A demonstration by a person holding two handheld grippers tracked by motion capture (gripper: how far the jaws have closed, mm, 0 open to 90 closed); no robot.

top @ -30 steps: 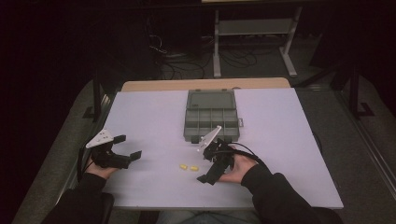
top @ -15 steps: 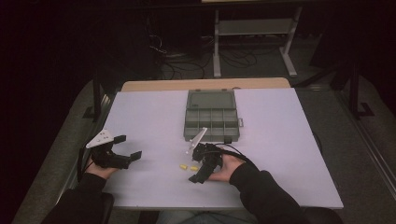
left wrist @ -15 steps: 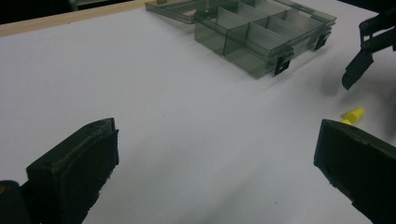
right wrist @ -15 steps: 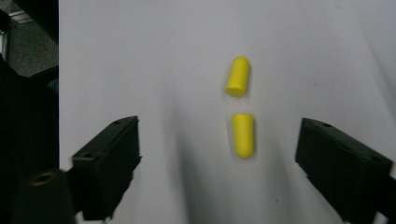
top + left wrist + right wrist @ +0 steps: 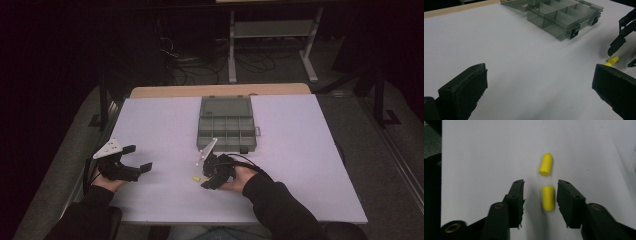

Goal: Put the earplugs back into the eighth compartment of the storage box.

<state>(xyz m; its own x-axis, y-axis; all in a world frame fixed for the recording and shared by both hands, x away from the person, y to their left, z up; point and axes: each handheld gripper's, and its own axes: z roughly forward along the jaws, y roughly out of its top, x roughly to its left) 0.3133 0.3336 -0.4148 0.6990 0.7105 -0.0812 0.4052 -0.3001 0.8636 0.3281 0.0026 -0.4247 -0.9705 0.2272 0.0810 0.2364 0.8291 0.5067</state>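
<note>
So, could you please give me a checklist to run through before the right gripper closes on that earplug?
1. Near earplug between the right gripper's jaws: ok; the jaws have just been closing around it.
2. Pads pressing on it: not ok; it sits by the right pad, with a gap on the left.
3. Far earplug outside the jaws: ok, beyond the tips.
4. Box open to receive it: ok, lid back, compartments showing.
5. Compartments free: cannot tell.
6. Left gripper out of the way: ok, open, resting apart on the table.
</note>
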